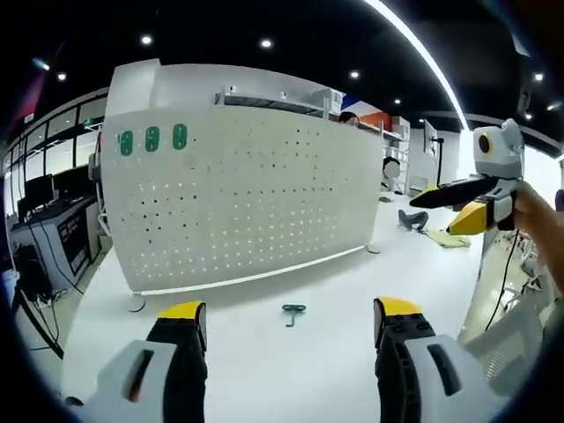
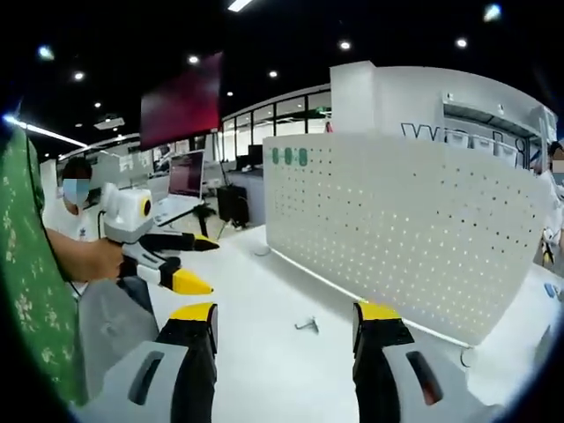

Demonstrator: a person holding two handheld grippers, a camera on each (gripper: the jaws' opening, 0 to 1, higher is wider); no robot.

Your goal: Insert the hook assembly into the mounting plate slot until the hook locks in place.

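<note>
While both tools hang above the white surface, the scene reads near to far:

Left hand-held gripper (image 1: 291, 322): its yellow-tipped black jaws stand wide apart at the bottom of the left gripper view, with nothing between them. It also shows in the right gripper view (image 2: 203, 264), raised in a person's hand (image 2: 104, 258) at the left.

Right hand-held gripper (image 2: 284, 326): jaws spread wide and empty. In the left gripper view (image 1: 441, 211) it is held up at the right edge, its jaws parted there too.

Tabletop (image 1: 264, 370): white and flat, running from the jaws to the foot of the panel.

Hook assembly (image 1: 293, 312): a small green piece lying flat on the tabletop, ahead of the left jaws and well short of the panel. In the right gripper view (image 2: 307, 325) it looks greyish and too small to make out, likely the same piece.

Mounting plate (image 1: 238, 203): a white perforated panel standing upright on small feet, three green oval marks (image 1: 152, 139) at its top corner; apart from the hook assembly.
</note>
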